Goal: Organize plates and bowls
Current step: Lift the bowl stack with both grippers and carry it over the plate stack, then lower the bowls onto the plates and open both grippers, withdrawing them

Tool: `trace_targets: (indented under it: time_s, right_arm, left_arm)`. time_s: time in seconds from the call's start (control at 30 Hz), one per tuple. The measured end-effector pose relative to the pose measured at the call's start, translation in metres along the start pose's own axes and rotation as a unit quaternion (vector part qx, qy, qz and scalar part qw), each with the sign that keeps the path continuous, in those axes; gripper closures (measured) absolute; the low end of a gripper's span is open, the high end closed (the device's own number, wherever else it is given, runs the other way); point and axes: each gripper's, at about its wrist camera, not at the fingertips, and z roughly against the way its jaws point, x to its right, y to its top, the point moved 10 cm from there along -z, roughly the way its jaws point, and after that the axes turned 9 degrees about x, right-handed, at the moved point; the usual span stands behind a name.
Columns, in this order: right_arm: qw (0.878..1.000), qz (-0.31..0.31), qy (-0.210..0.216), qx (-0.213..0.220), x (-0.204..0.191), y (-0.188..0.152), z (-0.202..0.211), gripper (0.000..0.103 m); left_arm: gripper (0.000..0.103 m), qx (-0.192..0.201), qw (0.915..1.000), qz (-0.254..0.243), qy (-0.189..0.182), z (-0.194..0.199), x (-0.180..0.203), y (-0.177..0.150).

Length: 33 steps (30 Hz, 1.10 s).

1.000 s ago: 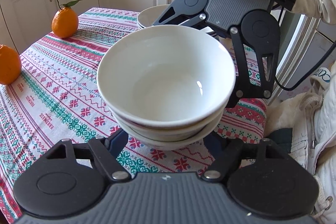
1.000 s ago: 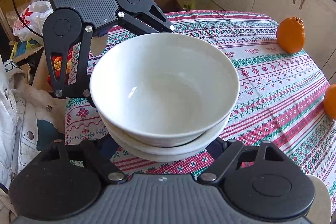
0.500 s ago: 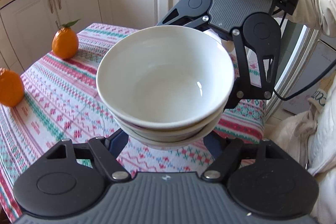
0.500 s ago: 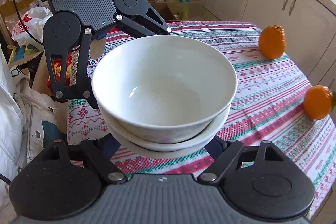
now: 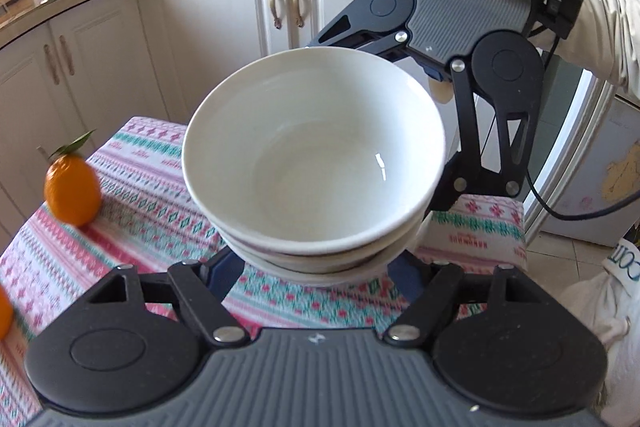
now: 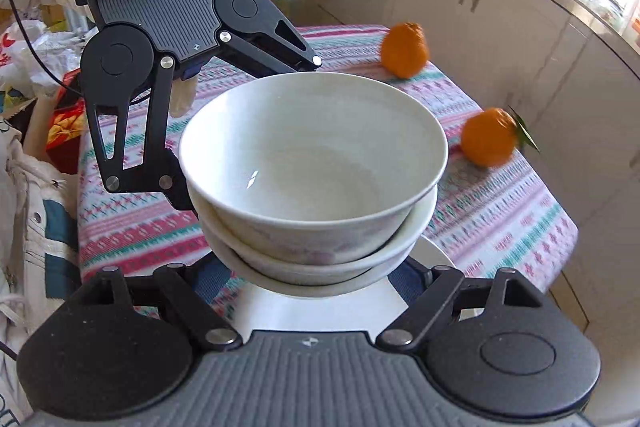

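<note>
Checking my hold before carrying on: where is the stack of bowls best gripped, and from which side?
Grip the stack of bowls low, under the bottom bowl's flared wall, from two opposite sides, as the left gripper and right gripper do now. The rims overhang and the walls taper downward, so support from beneath both sides keeps it level.

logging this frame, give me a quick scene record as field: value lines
held item: stack of white bowls, nested
left tool: grips the stack's near side in its own view
right tool: grips the opposite side
stack position: lifted clear of the table
table: striped patterned cloth
other items: two oranges, a white plate under the stack
</note>
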Motion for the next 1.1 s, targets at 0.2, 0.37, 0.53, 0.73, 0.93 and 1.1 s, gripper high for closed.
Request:
trace_targets:
  time_s: [0.2, 0.37, 0.53, 0.73, 0.93, 1.1]
  right_arm:
    - [0.999, -0.037, -0.016, -0.011, 0.023, -0.035, 0.001, 0.015]
    - [0.998, -0.061, -0.013, -0.013, 0.030, -0.052, -0.004, 0.015]
    - [0.997, -0.074, -0.014, -0.009, 0.036, -0.059, -0.004, 0.015]
    - [0.996, -0.085, -0.015, -0.008, 0.036, -0.062, -0.004, 0.015]
    - [0.995, -0.097, -0.026, -0.008, 0.036, -0.065, -0.005, 0.015]
    - [0.992, -0.122, -0.036, 0.004, 0.032, -0.063, 0.002, 0.001]
  left_arm:
    - [0.025, -0.015, 0.9997, -0.004, -0.018, -0.041, 0.000, 0.003]
    - [0.025, -0.026, 0.9993, -0.001, -0.025, -0.055, 0.003, 0.001]
    - [0.025, -0.028, 0.9993, -0.004, -0.026, -0.062, 0.006, 0.002]
    - [0.025, -0.026, 0.9994, -0.008, -0.023, -0.064, 0.007, 0.002]
    - [0.025, -0.017, 0.9997, -0.019, -0.006, -0.061, 0.009, 0.000]
    - [0.007, 0.012, 0.9997, 0.007, 0.022, -0.043, 0.008, 0.000]
